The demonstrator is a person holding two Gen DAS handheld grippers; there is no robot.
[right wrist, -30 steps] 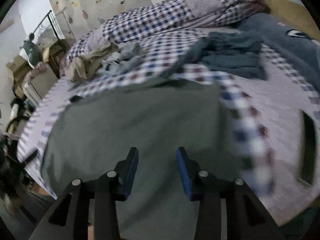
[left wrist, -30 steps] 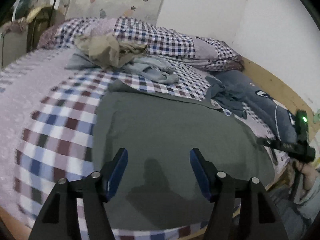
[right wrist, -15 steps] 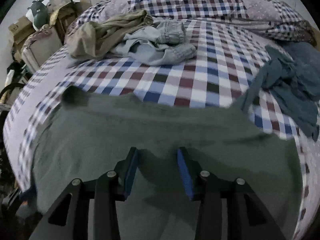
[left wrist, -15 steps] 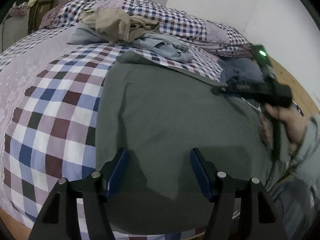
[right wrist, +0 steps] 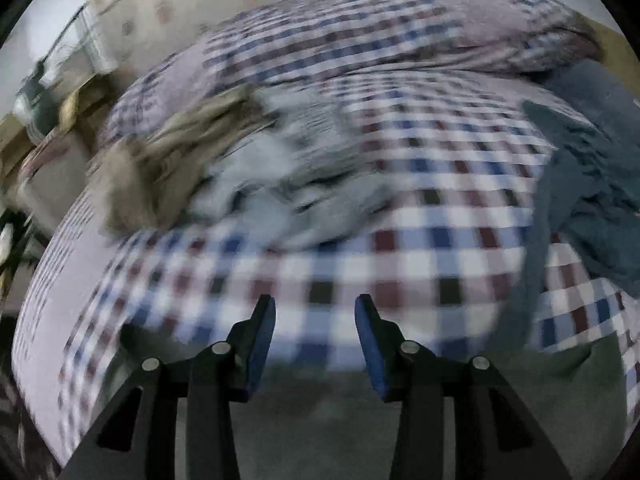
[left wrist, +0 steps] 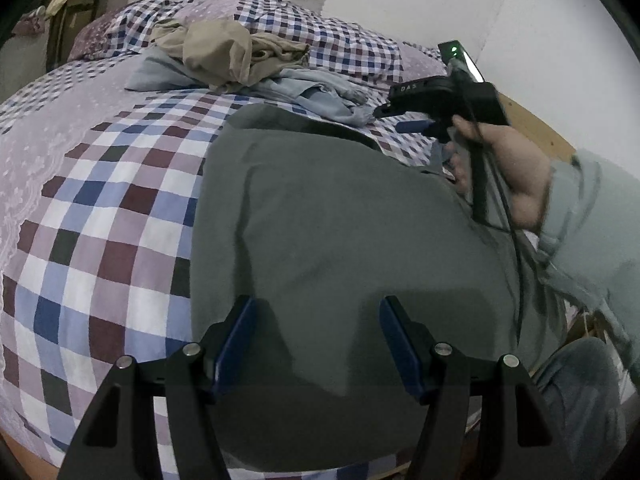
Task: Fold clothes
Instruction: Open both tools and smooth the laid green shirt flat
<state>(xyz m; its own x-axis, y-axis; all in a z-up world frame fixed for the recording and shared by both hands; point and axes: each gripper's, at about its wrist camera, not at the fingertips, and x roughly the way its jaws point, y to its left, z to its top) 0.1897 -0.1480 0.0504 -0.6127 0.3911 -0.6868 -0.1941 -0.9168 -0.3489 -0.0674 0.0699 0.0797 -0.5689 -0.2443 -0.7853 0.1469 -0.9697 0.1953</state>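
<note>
Grey-green garment [left wrist: 340, 232] flat on checked bedspread [left wrist: 112, 220], three crumpled clothes beyond; left gripper [left wrist: 314, 344] and right gripper [right wrist: 315, 340] both agape, empty.

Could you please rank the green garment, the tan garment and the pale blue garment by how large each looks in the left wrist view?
1. green garment, by far the largest, though it lies nearest the camera.
2. and 3. tan garment and pale blue garment: they look alike; both are crumpled, overlapping and farther off, so I will not rank them.
</note>
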